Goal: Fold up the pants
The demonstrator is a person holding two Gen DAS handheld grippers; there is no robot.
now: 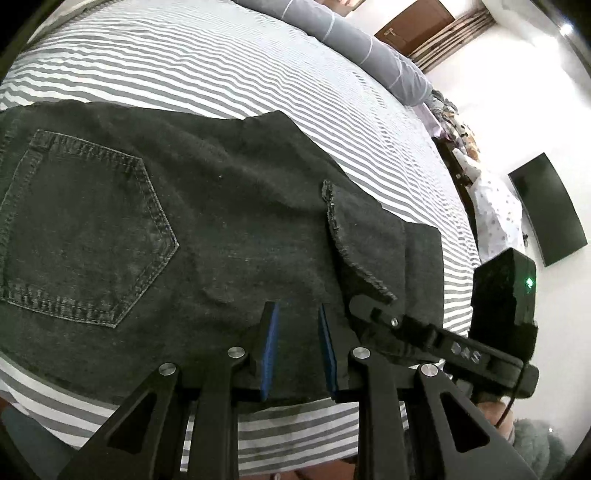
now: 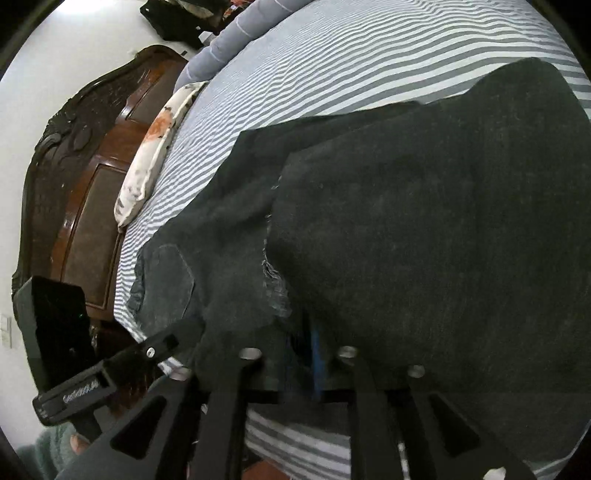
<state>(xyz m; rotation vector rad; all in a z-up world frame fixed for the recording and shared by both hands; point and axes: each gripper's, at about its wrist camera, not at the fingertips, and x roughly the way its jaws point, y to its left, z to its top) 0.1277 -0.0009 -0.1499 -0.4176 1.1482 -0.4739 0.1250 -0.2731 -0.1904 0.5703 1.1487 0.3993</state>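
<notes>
Dark grey jeans [image 1: 207, 221] lie on a grey-and-white striped bed [image 1: 221, 66], back pocket [image 1: 81, 229] up at the left. A leg end with a frayed hem [image 1: 340, 236] is folded over onto the seat. My left gripper [image 1: 297, 321] is open, its blue-padded fingers resting just above the denim near the bed's front edge. The other gripper [image 1: 373, 306] reaches into this view beside the folded hem. In the right wrist view the jeans [image 2: 424, 221] fill the frame; my right gripper [image 2: 306, 332] is shut on the frayed denim edge [image 2: 275, 284], its fingers largely hidden by cloth.
A grey bolster pillow [image 1: 362, 48] lies at the far edge of the bed. A carved dark wooden headboard [image 2: 74, 177] and a patterned pillow [image 2: 155, 147] stand at the left. A wall-mounted TV [image 1: 546, 210] and a door [image 1: 417, 22] are beyond the bed.
</notes>
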